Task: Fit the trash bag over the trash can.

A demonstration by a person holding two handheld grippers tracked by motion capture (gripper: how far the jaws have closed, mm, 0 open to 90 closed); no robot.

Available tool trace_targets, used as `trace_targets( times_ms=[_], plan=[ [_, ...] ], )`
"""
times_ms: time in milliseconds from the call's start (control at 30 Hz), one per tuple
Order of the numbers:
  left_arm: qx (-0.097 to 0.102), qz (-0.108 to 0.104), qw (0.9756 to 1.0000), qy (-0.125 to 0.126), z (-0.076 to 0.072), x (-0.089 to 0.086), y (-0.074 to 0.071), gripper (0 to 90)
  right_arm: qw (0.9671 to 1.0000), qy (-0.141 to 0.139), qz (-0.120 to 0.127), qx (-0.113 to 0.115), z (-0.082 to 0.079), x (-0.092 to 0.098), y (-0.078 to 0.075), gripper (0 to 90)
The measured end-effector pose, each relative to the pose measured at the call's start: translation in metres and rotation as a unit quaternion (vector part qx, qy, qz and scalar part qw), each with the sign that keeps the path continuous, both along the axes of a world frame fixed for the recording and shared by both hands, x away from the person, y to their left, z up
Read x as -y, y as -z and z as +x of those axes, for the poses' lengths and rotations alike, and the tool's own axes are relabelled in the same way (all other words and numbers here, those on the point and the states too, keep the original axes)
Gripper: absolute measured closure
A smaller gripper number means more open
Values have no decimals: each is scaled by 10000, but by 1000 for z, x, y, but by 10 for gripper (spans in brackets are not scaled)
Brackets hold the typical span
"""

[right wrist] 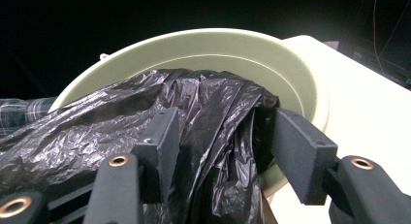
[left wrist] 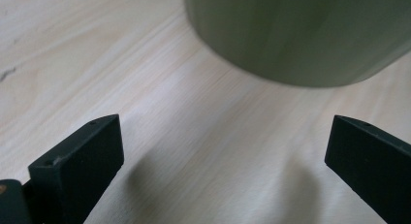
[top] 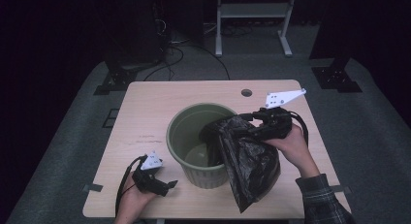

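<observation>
A green round bin (top: pixel 174 124) stands in the middle of the light wooden table (top: pixel 145 103). A black plastic bag (top: pixel 249 161) drapes over its right rim and hangs down outside to the tabletop. My right gripper (top: pixel 245 121) is at that rim, and in the right gripper view its jaws (right wrist: pixel 225 115) stand apart around a bunched fold of the bag (right wrist: pixel 213 103); a dark gap shows beside the right jaw. My left gripper (top: pixel 167 185) rests low at the front left, jaws (left wrist: pixel 225 124) wide open and empty, pointing at the bin's base (left wrist: pixel 300 35).
A small round hole (top: pixel 246 93) sits in the table near its far edge. A white metal frame (top: pixel 252 20) and dark stands with cables are on the floor beyond the table. Bare tabletop lies left of the bin.
</observation>
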State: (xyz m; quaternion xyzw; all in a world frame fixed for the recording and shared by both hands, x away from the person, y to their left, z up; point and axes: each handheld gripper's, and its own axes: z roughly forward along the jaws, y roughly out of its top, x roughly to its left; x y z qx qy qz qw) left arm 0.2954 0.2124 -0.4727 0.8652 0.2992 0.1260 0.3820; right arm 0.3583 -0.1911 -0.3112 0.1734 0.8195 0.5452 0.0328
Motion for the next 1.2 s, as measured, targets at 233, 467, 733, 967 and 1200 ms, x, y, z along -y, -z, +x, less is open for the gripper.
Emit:
trace_targets(
  times_ms=[233, 467, 733, 967, 1200],
  plan=[
    [57, -440, 9985, 333, -3, -4, -22, 63, 10000, -31, -7, -5, 1, -2, 1, 429],
    [69, -861, 9933, 773, -8, -7, -48, 208, 10000, -62, -10, 1, 2, -2, 1, 431],
    [399, -903, 9909, 912, -14, -8, -85, 216, 10000, -79, -29, 15, 4, -2, 0, 465],
    [471, -989, 9883, 1061, -18, -13, -109, 217, 9999, -133, -45, -29, 5, -2, 1, 543],
    [574, -1119, 9842, 1246, -19, -15, -133, 217, 9995, -250, -174, -73, 6, -6, 1, 788]
  ],
)
